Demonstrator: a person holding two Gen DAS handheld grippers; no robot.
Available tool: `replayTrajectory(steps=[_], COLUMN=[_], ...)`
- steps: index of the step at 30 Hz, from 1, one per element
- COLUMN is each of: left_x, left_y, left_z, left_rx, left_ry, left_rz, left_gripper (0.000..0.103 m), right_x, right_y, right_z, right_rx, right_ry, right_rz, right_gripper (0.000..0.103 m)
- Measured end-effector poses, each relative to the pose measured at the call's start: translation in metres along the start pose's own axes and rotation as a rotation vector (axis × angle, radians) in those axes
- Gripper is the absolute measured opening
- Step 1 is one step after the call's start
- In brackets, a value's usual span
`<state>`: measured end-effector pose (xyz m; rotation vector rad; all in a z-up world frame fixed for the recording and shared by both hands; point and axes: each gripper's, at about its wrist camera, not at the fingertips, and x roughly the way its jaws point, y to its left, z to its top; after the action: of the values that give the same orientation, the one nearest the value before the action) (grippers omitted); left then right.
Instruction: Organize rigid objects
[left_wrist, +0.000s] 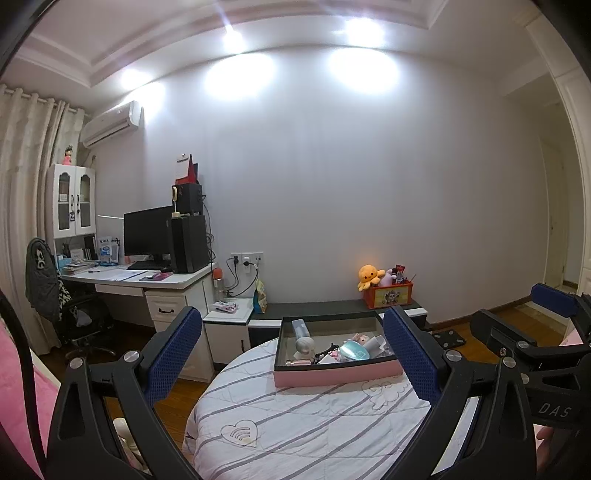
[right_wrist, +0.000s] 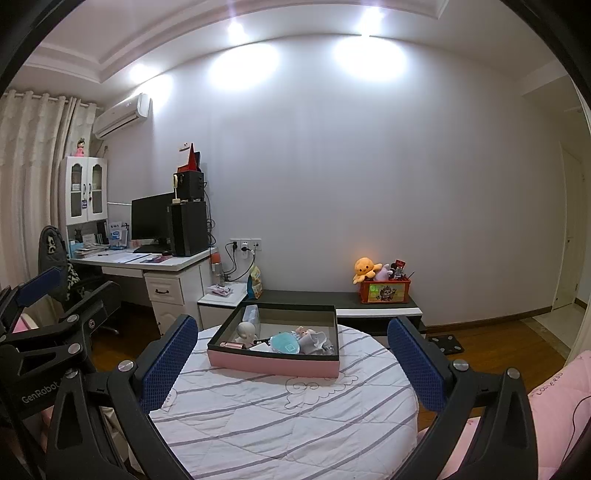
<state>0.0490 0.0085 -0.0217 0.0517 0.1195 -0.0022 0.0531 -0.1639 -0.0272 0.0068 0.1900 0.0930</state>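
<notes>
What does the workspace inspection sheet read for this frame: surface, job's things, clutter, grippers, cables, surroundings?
Surface: round table under a white quilted cover with grey stripes.
Job's things: pink box on the table's far side, holding a white figurine, a teal round case and small items too jumbled to tell apart.
Clutter: nothing seen on the cover outside the box.
Grippers: left gripper and right gripper both open, empty, short of the box.
Cables: black leads at the wall sockets; none on the table.
Surroundings: desk with monitor, low bench carrying an orange crate of toys.
</notes>
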Motion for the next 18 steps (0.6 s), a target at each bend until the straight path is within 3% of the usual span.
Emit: replayTrajectory(steps=[18], left_x=[0.0014], left_y=[-0.0004], left_z=[0.0015], left_rx=[-0.01], left_ry=[-0.001], left_rz=[0.004], left_gripper=[0.1], right_x=[0.0], right_y=[0.0023], right_z=[-0.0012], right_rx=[-0.001], right_ry=[-0.003], right_rz=[0.001], right_gripper=[0.103])
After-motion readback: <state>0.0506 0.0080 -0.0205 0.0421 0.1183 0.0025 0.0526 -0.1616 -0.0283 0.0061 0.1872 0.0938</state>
